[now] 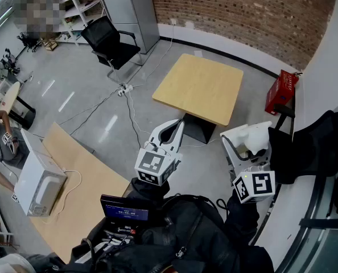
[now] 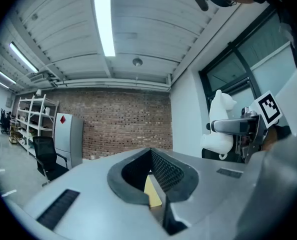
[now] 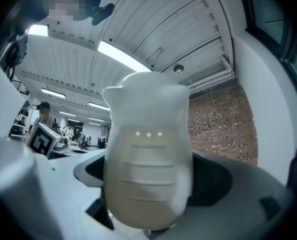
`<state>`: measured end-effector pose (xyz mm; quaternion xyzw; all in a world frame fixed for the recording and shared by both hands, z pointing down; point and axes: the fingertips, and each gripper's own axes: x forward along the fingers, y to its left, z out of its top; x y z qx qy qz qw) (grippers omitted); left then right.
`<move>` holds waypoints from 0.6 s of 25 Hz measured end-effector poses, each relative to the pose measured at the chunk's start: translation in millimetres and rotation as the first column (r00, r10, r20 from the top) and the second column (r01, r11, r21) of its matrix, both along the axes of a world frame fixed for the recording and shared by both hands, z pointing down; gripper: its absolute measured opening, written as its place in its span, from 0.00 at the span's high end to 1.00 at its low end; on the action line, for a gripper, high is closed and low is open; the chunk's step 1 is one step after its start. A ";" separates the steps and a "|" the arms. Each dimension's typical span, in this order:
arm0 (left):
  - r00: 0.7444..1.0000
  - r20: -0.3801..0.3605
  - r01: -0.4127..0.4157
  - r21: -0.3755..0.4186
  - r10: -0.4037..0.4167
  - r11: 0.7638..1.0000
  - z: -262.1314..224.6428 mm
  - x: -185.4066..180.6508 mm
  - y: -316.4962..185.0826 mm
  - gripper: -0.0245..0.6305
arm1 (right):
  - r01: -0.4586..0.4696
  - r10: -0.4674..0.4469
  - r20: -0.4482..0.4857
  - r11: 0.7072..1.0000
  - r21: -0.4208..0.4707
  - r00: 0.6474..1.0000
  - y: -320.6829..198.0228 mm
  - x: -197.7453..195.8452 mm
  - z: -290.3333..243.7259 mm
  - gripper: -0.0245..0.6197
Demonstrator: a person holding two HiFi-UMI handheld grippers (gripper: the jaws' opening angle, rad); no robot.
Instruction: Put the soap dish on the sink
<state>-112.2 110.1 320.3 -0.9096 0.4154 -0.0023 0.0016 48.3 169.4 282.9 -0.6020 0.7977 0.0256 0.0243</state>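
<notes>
The soap dish point(image 1: 254, 136) is a white, ridged piece held up in the air at the right of the head view. My right gripper point(image 1: 246, 144) is shut on it with the jaws spread wide around its body. In the right gripper view the soap dish point(image 3: 147, 149) fills the middle and hides the jaw tips of the right gripper point(image 3: 148, 184). My left gripper point(image 1: 177, 127) is held level beside it, its jaws shut with nothing between them. The left gripper point(image 2: 150, 154) shows its dark pads meeting at the tip. From there the soap dish point(image 2: 219, 126) appears at the right. I see no sink in any view.
A square wooden table point(image 1: 200, 87) stands on the grey floor ahead. A black office chair point(image 1: 109, 41) and loose cables point(image 1: 126, 90) lie to the left. A red crate point(image 1: 281, 91) and dark bags point(image 1: 311, 147) are at the right. A white box point(image 1: 38, 186) sits on a wooden board.
</notes>
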 end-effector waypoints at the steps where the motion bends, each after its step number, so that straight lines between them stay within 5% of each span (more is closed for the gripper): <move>1: 1.000 0.001 0.000 0.000 0.000 1.000 -0.4 0.5 0.7 0.96 | 0.001 -0.001 -0.002 1.000 -0.002 1.000 0.7 -0.2 0.1 0.21; 15: 0.999 0.024 0.024 -0.028 -0.023 0.999 14.3 23.8 10.6 0.96 | 0.051 -0.051 -0.011 0.998 -0.041 0.999 9.1 15.9 16.5 0.21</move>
